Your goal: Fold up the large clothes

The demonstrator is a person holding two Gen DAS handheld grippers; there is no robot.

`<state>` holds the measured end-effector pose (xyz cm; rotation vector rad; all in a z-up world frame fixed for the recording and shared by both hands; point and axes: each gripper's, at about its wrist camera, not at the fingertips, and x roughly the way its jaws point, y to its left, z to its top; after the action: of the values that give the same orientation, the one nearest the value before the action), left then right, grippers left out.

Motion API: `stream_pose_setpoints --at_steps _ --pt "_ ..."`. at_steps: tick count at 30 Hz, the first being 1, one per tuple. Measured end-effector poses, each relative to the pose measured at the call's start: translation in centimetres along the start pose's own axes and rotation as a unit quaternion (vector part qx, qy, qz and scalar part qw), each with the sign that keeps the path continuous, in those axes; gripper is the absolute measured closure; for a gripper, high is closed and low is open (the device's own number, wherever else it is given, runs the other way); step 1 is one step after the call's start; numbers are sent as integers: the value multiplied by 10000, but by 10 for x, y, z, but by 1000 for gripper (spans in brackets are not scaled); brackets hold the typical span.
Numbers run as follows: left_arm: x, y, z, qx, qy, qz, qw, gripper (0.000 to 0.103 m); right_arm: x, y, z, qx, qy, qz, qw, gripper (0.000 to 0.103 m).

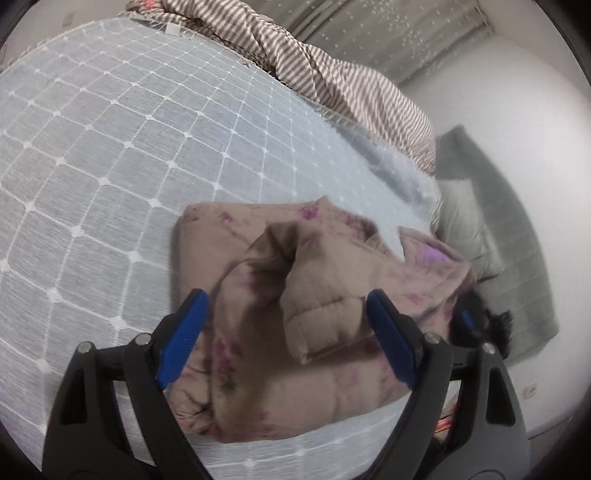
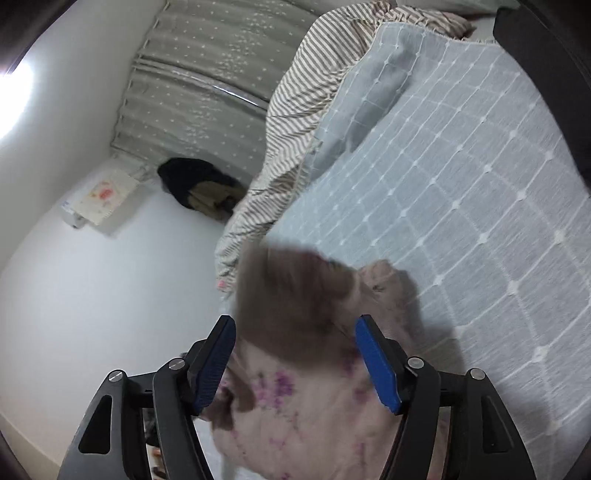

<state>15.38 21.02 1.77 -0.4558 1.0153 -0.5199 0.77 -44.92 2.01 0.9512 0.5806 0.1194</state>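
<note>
I have the left gripper (image 1: 286, 317) standing wide, its two blue pads apart with a padded fold of the pink floral garment (image 1: 295, 295) bulging up between them; the pads do not press on the cloth that I can see. The garment lies bunched in a thick, partly folded heap on the bed (image 1: 110, 166), which is covered by a pale blue quilt with a white grid pattern. The heap sits near the bed's edge, close in front of my left gripper. At the far side of the bed a brown-and-white striped blanket (image 1: 332, 74) lies crumpled, and behind it hang grey curtains (image 1: 388, 33). Past the garment, at the right of the left wrist view, I can make out part of the other gripper, blurred.

From the right wrist view, the right gripper (image 2: 295, 332) also has its pads spread apart, and a blurred brown flap of the same garment (image 2: 295, 406) hangs between and above them. Whether that flap touches either pad I cannot tell through the blur. To the left of the bed (image 2: 480, 184) the white floor (image 2: 110, 314) shows, with a dark bundle (image 2: 199, 184) lying by the curtains (image 2: 207, 74) and a flat white box (image 2: 99, 199) near it
</note>
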Motion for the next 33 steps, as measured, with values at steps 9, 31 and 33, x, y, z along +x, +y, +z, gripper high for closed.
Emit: stream_pose_setpoints --at_steps 9,31,33 --pt "-18 10 -11 274 -402 43 9988 16 41 15 -18 -1180 568 -1553 9791 34" --pt "90 0 31 962 -72 774 9923 71 115 9 -8 -1645 298 -2255 9598 77" --pt "91 -10 37 894 -221 702 9933 85 113 21 -9 -1878 130 -2191 9574 82"
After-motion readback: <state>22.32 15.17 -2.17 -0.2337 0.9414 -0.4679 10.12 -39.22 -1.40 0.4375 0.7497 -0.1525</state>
